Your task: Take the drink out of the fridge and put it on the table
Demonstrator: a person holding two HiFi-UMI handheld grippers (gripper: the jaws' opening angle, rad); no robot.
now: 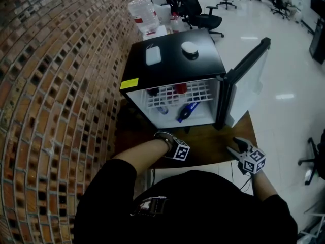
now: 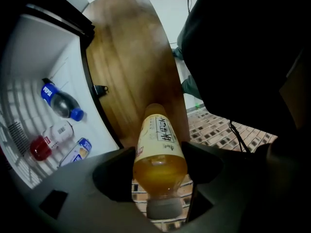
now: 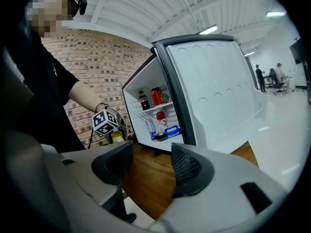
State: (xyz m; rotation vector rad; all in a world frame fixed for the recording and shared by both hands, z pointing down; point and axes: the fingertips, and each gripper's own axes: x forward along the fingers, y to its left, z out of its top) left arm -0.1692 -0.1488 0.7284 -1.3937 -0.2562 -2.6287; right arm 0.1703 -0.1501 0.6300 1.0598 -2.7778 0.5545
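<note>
My left gripper [image 2: 158, 155] is shut on a bottle of yellow drink [image 2: 160, 149] with a pale label, its cap end pointing back at the camera. It hangs over the wooden table [image 2: 131, 67], just outside the open black mini fridge [image 1: 172, 60]. In the head view the left gripper [image 1: 175, 147] sits in front of the fridge opening and the bottle is hidden. From the right gripper view the yellow bottle [image 3: 117, 136] shows under the left marker cube [image 3: 106, 122]. My right gripper [image 3: 150, 166] is open and empty; it is at the table's front right [image 1: 236, 146].
The fridge door [image 1: 249, 80] stands open to the right. Inside lie a blue-capped bottle [image 2: 60, 103], a red-capped one [image 2: 41, 147] and other drinks. A brick wall [image 1: 56, 85] runs along the left. A water jug [image 1: 143, 13] and office chairs [image 1: 203, 14] stand behind the fridge.
</note>
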